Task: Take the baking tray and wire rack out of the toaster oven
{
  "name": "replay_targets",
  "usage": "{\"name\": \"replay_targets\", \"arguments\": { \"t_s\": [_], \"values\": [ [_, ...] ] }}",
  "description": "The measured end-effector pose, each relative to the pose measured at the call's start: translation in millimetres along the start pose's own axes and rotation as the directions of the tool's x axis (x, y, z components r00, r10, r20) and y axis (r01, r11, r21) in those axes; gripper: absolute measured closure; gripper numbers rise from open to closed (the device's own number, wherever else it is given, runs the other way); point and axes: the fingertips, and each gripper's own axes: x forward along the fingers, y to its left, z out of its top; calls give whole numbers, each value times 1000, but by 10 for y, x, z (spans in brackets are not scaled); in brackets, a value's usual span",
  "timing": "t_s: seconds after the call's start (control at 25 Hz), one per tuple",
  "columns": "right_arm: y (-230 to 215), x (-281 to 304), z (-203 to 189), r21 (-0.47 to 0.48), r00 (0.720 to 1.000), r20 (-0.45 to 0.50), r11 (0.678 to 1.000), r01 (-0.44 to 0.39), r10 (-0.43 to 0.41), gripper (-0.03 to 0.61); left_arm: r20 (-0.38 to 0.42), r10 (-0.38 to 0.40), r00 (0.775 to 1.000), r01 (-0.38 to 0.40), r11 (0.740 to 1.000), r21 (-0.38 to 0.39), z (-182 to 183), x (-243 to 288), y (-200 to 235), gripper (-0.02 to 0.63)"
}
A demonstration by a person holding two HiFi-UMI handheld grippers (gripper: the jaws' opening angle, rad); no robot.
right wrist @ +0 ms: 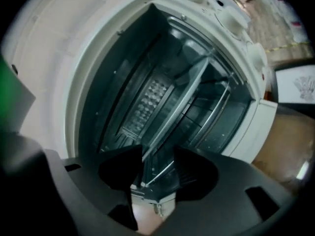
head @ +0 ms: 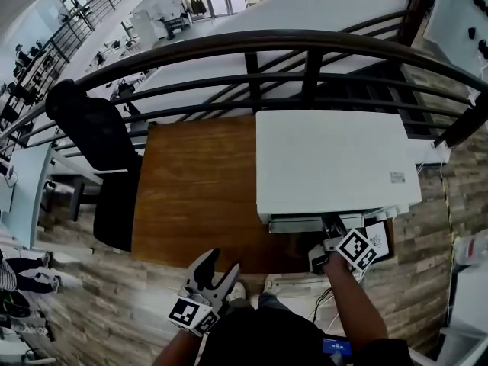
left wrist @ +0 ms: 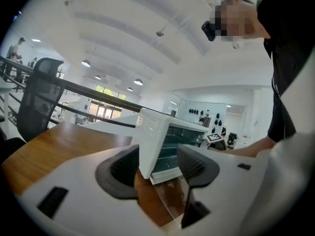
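Wire rack [right wrist: 158, 172], thin silvery rod between parted jaws of right gripper [right wrist: 158, 155]; left gripper [left wrist: 157, 152] agape, empty.

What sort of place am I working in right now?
Probably an upper gallery of an open-plan office or lab: a dark railing runs behind the wooden table, desks fill a lower floor beyond it, and a black office chair stands beside the table.

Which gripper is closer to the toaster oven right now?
Right. The right gripper is at the toaster oven's front opening, jaws apart, looking into its cavity. The left gripper hangs near the table's front edge, left of the oven.
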Motion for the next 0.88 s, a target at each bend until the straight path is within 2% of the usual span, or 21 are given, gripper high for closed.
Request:
{"name": "replay_targets", "arguments": {
  "t_s": [0.28, 0.44, 0.68, 0.88],
  "values": [
    [70, 204, 88, 96, 999, 29, 995, -27, 24, 383, -10, 23, 1000, -24, 1000, -21, 16, -59, 69, 368],
    [55, 305, 150, 104, 999, 47, 994, -16, 11, 389, -9, 31, 999, -31, 999, -14, 29, -68, 90, 368],
    [65, 359, 217, 124, 996, 89, 992, -9, -3, 434, -15, 29, 999, -29, 1000, -5, 76, -87, 90, 368],
    [-5, 307, 181, 172, 996, 79, 985, 14, -28, 454, -15, 4, 1000, -4, 1000, 5, 13, -128, 117, 368]
  ]
}}
